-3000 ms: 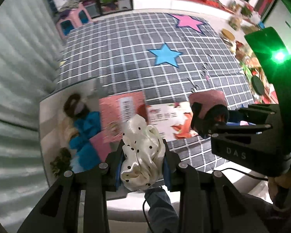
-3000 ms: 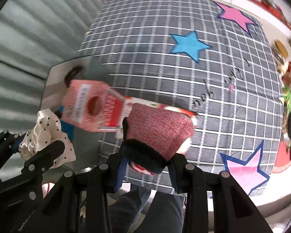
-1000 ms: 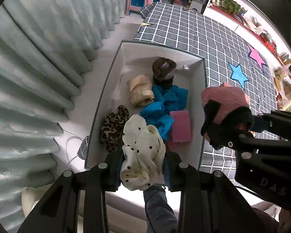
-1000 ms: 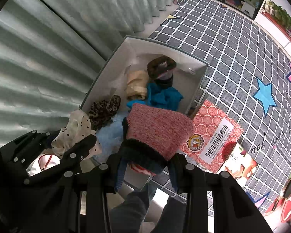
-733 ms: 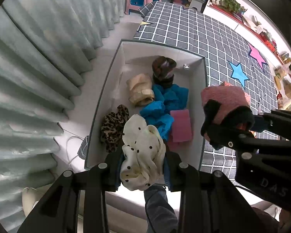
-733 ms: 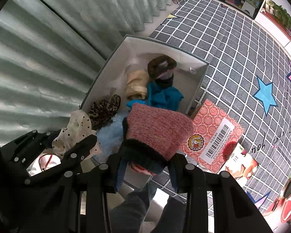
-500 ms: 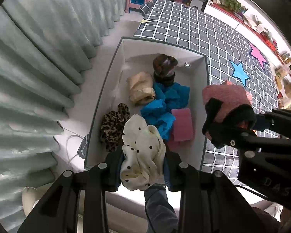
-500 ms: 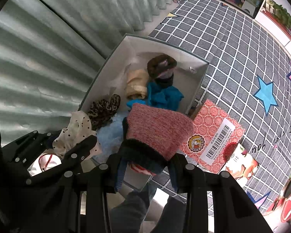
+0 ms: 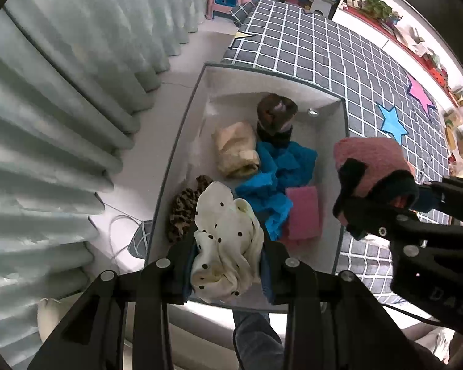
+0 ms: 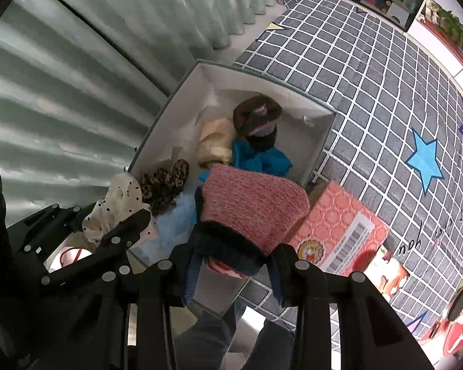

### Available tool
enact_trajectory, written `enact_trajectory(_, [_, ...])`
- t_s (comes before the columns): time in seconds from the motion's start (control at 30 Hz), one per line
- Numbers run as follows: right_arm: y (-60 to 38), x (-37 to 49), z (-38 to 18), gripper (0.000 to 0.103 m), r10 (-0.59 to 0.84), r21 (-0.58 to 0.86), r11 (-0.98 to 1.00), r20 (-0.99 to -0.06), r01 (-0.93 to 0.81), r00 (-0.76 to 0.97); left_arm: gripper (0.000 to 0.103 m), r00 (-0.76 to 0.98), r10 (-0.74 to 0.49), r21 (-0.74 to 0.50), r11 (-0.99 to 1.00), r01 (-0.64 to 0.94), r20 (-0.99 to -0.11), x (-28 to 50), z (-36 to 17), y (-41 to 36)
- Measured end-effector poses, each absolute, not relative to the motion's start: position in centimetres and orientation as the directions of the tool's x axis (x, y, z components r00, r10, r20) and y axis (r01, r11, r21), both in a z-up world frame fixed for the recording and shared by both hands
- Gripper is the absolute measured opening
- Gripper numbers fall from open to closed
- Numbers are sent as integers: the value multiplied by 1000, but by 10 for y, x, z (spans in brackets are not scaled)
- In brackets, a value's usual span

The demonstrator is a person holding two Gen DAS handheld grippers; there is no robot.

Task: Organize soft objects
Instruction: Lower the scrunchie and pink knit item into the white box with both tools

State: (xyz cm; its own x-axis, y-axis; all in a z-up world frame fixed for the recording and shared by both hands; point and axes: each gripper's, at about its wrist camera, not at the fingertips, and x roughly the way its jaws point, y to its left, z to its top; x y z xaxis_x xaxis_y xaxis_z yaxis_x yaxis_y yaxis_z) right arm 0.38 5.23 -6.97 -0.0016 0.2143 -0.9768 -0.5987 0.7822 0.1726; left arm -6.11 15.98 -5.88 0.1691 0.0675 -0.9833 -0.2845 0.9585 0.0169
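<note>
Above the white box (image 9: 182, 141) | my left tool (image 9: 227, 262) clamps the cream polka-dot scrunchie (image 9: 225, 240) | my right tool (image 10: 231, 265) grips the red knit sock (image 10: 253, 203) over the box's near end | blue cloth (image 9: 277, 172), leopard scrunchie (image 9: 182, 209) lie inside

You're holding glossy, satiny cream cloth with black dots (image 9: 225, 240) above the matt white box (image 9: 182, 141); beside it, a coarse pink knit (image 10: 253, 206). In the box lies fuzzy blue fabric (image 9: 277, 178).
</note>
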Motion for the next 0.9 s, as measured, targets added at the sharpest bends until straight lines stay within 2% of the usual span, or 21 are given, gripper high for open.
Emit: enact_trajectory(0.9, [66, 67, -101, 39, 161, 142, 798, -987, -586, -19, 37, 97, 90, 55, 949, -311, -991, -1, -94, 166])
